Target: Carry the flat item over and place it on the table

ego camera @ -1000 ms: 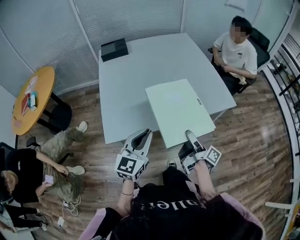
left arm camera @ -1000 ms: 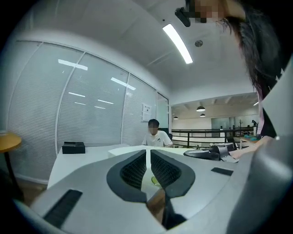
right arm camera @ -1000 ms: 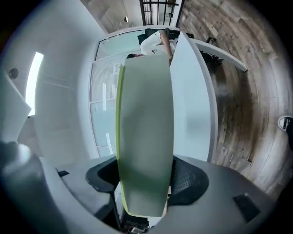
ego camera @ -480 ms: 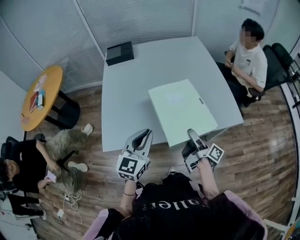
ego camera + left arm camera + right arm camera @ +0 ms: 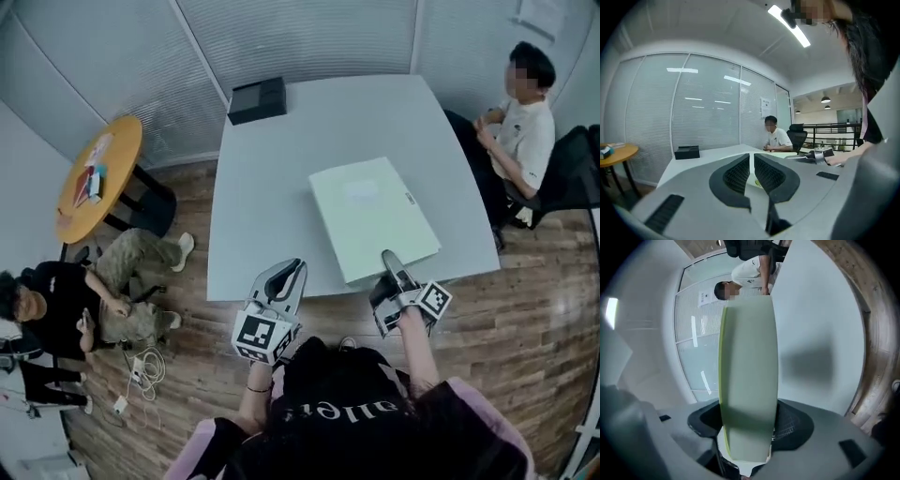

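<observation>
right claw: my right gripper [image 5: 750, 423] is pinching the near edge of the pale green flat board [image 5: 375, 217]; jaws stand wide, pads on both faces
board place: over the near right part of the white table [image 5: 272, 187], near edge about level with the table's near edge, far end pointing at the seated person [image 5: 520, 131]
contact: right gripper view shows the board's shadow on the tabletop apart from the board, so I judge it's off the surface; can't tell if the far edge touches
left claw: left gripper [image 5: 751, 171] jaws pressed together, nothing between, hovering just short of the table's near edge, left of the board
step in hand: lowering the board to lay it flat
do it well: drop the far edge first, then bring the near edge down level; release only once it rests flat
placement: push slightly further in so no edge overhangs near side
clearance: black box [image 5: 257, 99] sits far left, well apart; no obstacle
risk: one-edge grip, so the board may sag or swing; go slow
</observation>
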Demonstrator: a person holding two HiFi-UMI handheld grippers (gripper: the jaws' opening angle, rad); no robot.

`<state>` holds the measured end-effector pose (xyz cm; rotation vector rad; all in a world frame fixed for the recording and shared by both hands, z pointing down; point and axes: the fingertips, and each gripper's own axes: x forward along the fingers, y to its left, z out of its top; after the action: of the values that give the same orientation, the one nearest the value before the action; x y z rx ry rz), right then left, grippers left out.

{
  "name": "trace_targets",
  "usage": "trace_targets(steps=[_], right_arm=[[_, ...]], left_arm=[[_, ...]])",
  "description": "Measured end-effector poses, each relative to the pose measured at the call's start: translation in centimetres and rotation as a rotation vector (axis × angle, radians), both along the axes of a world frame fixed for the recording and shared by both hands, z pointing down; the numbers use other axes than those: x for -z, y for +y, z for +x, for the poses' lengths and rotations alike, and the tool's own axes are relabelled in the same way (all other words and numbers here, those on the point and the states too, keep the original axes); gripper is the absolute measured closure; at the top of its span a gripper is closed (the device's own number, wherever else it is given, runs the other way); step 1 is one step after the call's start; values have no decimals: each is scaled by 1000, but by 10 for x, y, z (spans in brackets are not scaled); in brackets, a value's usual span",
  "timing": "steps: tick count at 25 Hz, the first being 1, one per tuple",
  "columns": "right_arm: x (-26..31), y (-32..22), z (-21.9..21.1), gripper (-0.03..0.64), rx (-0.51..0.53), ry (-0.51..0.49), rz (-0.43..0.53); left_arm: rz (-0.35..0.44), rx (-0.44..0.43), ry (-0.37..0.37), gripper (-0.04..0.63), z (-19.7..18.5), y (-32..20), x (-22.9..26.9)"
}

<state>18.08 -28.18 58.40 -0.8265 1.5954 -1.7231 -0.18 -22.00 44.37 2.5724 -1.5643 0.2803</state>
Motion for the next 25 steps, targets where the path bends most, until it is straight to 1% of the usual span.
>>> trace_targets(steps=[8,15,20,25], right_arm=[[-19,-43,-4,325,-36,6,-38],[-31,-89,-15,324,-62,59,-87],[-40,-127,-35,325,-71,66,-133],[-49,-153,-50,324,-70,127,-143]], left_arm=[[-31,14,-8,548,-14,-15,-11],[-5,-12,3,548,-31,-63,-7],[7,-30,15,548,-49,-101,-5],[12,-32,19,548,-67,-123,-4]])
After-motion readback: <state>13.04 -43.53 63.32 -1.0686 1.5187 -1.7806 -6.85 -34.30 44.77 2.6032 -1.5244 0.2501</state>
